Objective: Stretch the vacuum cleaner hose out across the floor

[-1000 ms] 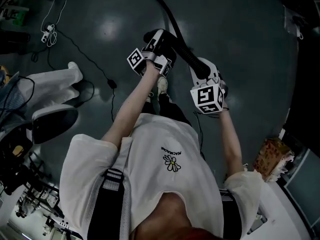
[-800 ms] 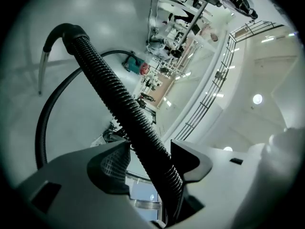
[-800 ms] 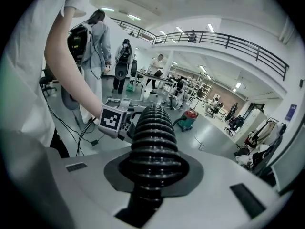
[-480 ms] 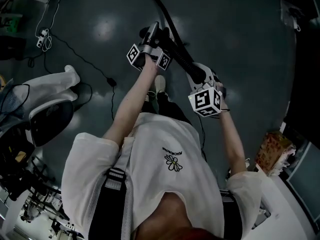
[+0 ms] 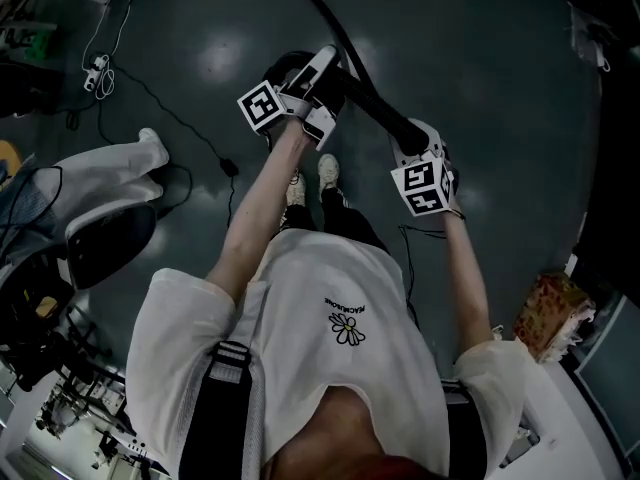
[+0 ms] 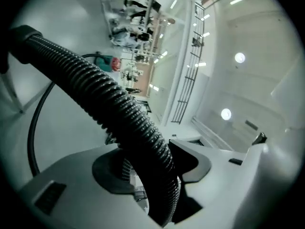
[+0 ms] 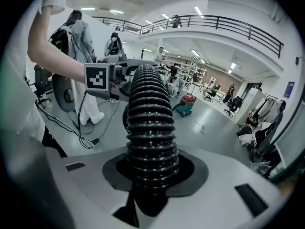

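The vacuum cleaner hose runs through both grippers. The left gripper is clamped on it, and the ribbed black tube arches up and away beyond its jaws. The right gripper, just beside the left one and nearer the person, has just been easing its jaws apart. The hose sits loosely between them, with a thin dark gap on either side.

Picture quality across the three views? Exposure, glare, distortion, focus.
Head view: dim overall, soft patches of reflected light on the floor, dark corners. Left gripper view: heavy fisheye with black vignette, hose sharp, bright room behind it washed out and soft. Right gripper view: evenly lit, fisheye bows the railing, hose crisp up close.
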Available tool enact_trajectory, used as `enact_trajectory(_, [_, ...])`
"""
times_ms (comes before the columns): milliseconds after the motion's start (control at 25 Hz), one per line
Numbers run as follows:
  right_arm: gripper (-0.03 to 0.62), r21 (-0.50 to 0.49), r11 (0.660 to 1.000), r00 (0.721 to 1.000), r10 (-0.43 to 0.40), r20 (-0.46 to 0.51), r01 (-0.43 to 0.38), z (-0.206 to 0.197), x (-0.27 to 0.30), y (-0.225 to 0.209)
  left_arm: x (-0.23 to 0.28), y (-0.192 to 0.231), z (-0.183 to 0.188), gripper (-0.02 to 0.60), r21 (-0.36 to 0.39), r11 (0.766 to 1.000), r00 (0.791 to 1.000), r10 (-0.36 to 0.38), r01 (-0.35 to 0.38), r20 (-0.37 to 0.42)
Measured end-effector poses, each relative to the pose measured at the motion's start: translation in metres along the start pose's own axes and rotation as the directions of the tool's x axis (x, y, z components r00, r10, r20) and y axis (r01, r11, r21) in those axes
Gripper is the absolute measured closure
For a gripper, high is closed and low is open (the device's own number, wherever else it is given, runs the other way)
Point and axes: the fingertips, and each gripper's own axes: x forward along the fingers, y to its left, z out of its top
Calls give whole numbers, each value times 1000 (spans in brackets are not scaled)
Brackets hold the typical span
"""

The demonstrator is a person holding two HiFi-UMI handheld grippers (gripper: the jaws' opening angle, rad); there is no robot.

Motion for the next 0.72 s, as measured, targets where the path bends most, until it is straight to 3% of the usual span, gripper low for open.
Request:
enact_trajectory(200, [476,41,998,992,-46,113,42,42,-19,-3,4,-66,11,354,155,982,994,-97,104,-57])
enact_trajectory(320, [476,-3,1000,982,-26,186,27,77,-31,11,-9,-91,34,354,221,967,992,-123,129,-43])
enact_trajectory(440, [473,-44,999,964,32,265,-21,104,-46,41,-26,-113,55,354,245,959,989,-147,145,-10])
enact_trajectory(720, [465,47,991,929,101,356,-126,118,-78,68,-35,-142,50,353,300,942,989,-148,146,-17])
